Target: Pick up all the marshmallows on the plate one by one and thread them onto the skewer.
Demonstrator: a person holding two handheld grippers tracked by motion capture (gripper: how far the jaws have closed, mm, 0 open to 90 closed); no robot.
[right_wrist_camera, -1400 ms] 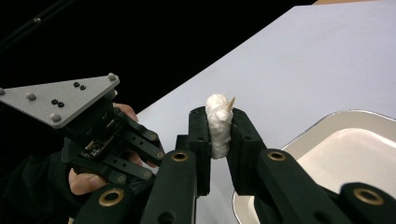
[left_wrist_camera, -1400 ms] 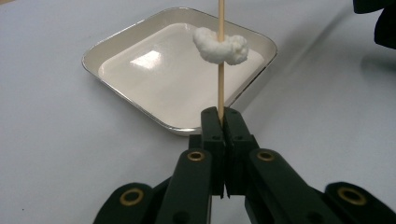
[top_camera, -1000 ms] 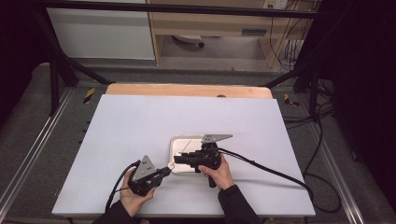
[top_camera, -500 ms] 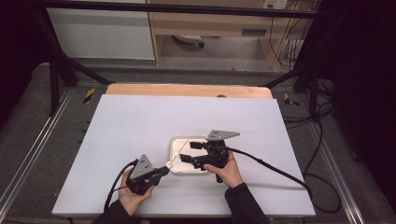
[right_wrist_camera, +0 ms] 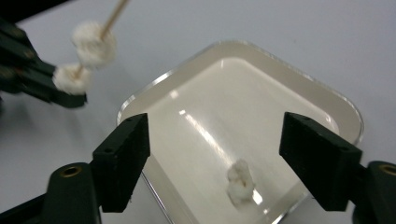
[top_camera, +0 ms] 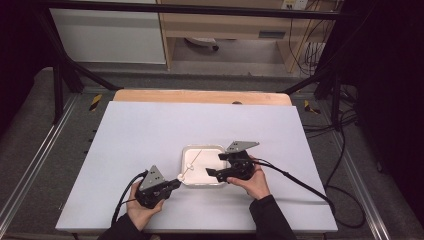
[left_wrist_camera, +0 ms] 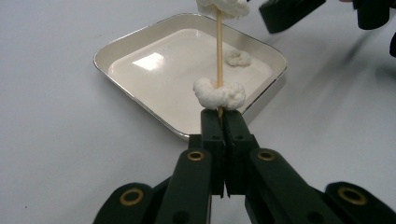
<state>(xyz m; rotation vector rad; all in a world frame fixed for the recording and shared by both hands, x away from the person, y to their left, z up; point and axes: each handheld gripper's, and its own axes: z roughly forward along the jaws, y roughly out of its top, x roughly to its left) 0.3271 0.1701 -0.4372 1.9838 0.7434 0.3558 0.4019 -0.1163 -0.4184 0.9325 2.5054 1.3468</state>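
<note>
A: Wooden skewer (left_wrist_camera: 218, 51), thin, stiff, snappable; left gripper (left_wrist_camera: 223, 122) clamped on its bottom end over the tray (left_wrist_camera: 122, 45) rim, two soft white puffs threaded.

B: Third puff (right_wrist_camera: 239, 181) lies loose in the glossy metal tray. Light, squashy; pinch its sides gently. Right gripper (right_wrist_camera: 215, 148) jaws just opened, nothing between.

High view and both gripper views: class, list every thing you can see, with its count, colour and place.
Tray: one, white with a silvery rim, on the table between the two tools.
Skewer: one, pale wood, clamped in the left tool, reaching over the tray.
Threaded pieces: two, white and fluffy, on the skewer.
Loose piece: one, white, lying in the tray.
Table: one, white top with a wooden far edge.
Left tool: black, shut on the skewer.
Right tool: black, jaws apart above the loose piece, just opened.
Hands: two, at the near edge.
</note>
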